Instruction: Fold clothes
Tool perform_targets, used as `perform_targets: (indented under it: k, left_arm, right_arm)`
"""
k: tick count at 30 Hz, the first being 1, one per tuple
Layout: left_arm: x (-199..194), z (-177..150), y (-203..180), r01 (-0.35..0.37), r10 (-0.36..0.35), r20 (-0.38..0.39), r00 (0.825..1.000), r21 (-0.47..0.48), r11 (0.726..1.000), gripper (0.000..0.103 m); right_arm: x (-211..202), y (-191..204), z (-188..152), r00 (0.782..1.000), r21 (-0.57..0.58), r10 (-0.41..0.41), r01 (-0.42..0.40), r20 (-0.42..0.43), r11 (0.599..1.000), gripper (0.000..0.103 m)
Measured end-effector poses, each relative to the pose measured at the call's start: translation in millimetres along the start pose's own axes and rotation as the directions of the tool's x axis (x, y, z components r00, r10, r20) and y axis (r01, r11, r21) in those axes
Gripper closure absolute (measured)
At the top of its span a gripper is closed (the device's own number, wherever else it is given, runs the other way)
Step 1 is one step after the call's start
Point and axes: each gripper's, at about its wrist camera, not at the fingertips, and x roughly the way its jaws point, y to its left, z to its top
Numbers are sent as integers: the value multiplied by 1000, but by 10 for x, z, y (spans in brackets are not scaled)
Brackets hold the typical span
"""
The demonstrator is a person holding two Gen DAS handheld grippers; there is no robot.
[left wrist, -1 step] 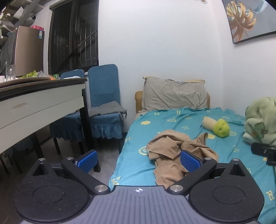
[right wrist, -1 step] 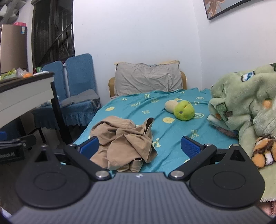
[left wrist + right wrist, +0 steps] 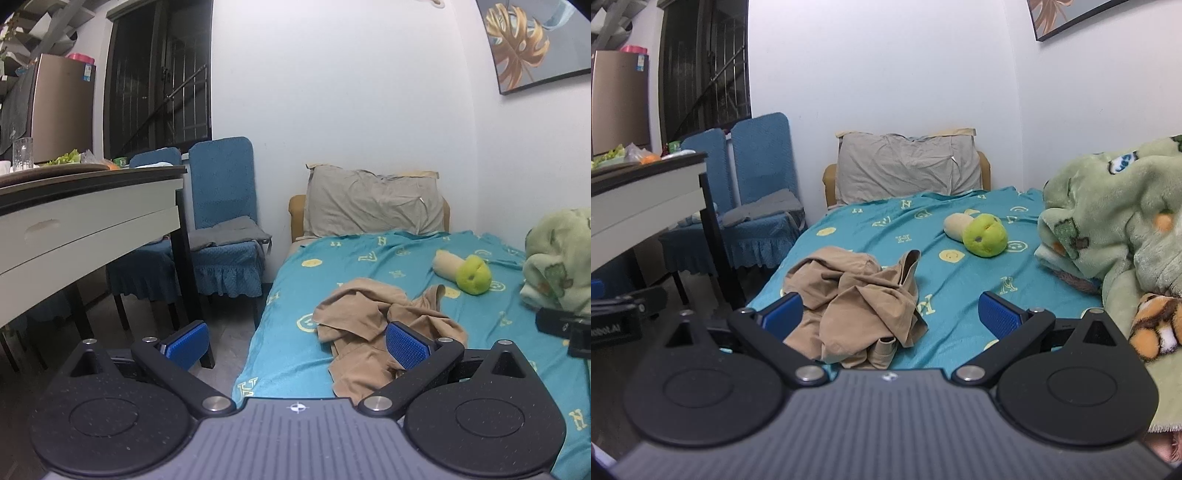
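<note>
- A crumpled tan garment (image 3: 373,332) (image 3: 849,306) is lying in a loose heap on the teal bedsheet (image 3: 369,266) (image 3: 960,284), near the bed's foot and toward its edge facing the chairs.
- The left gripper (image 3: 297,341) is hovering short of the garment with its blue pads spread wide, holding nothing; one pad is showing in front of the cloth, the other off the bed's side over the floor.
- The right gripper (image 3: 892,314) is also standing wide apart and gripping nothing, with the garment lying between its fingers and beyond them in the view; contact cannot be told.
- Beyond the garment, toward the grey pillow (image 3: 373,203) (image 3: 908,166), a green and cream plush toy (image 3: 465,271) (image 3: 979,236) is resting on the sheet, well apart from the cloth.
- A green patterned blanket (image 3: 557,258) (image 3: 1108,214) is bunching up on the far side of the bed from the garment.
- Two blue chairs (image 3: 221,221) (image 3: 757,192) and a table (image 3: 85,221) (image 3: 639,206) are standing beside the bed on the garment's side.
</note>
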Motion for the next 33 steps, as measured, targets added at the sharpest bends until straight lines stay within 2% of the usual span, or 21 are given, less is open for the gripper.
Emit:
perform_targets:
  k: [7, 10, 33]
  left_arm:
    - [102, 8, -96, -11, 11, -3, 1000, -6, 1000, 0]
    - [-19, -37, -93, -5, 6, 26, 1000, -13, 1000, 0]
    - [6, -73, -83, 21, -21, -11, 1000, -6, 1000, 0]
  right_arm:
    - [24, 43, -20, 1000, -25, -4, 4, 0, 1000, 0]
    - [5, 18, -14, 1000, -8, 4, -4, 8, 1000, 0]
    - [20, -28, -22, 1000, 13, 0, 0, -6, 1000, 0]
